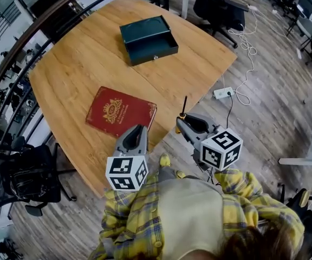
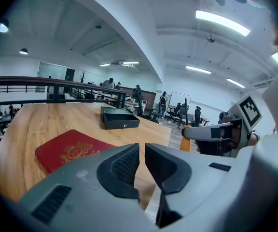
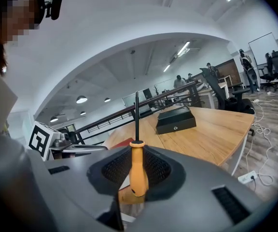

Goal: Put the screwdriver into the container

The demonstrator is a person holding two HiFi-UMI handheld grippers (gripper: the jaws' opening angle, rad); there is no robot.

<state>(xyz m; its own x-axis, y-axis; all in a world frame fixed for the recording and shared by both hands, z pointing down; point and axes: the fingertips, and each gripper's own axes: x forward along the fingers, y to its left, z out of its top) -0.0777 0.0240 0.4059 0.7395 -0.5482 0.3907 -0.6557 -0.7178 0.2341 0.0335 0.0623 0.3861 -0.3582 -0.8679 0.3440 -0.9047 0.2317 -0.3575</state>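
Observation:
My right gripper (image 3: pixel 138 170) is shut on a screwdriver (image 3: pixel 138 168) with an orange handle and a black shaft that points up and forward. In the head view that screwdriver (image 1: pixel 183 108) sticks out past the table's near right edge, ahead of the right gripper (image 1: pixel 184 124). The container is a dark green open metal box (image 1: pixel 148 39) at the far side of the table, also seen as the box (image 3: pixel 176 119) ahead of the screwdriver. My left gripper (image 2: pixel 142 162) is shut with nothing in it, and hangs over the near table edge (image 1: pixel 137 134).
A red book (image 1: pixel 121 112) lies on the wooden table (image 1: pixel 80 69) just ahead of the left gripper. A black railing runs along the table's left side. Office chairs, a power strip (image 1: pixel 223 93) and white cables are on the floor to the right.

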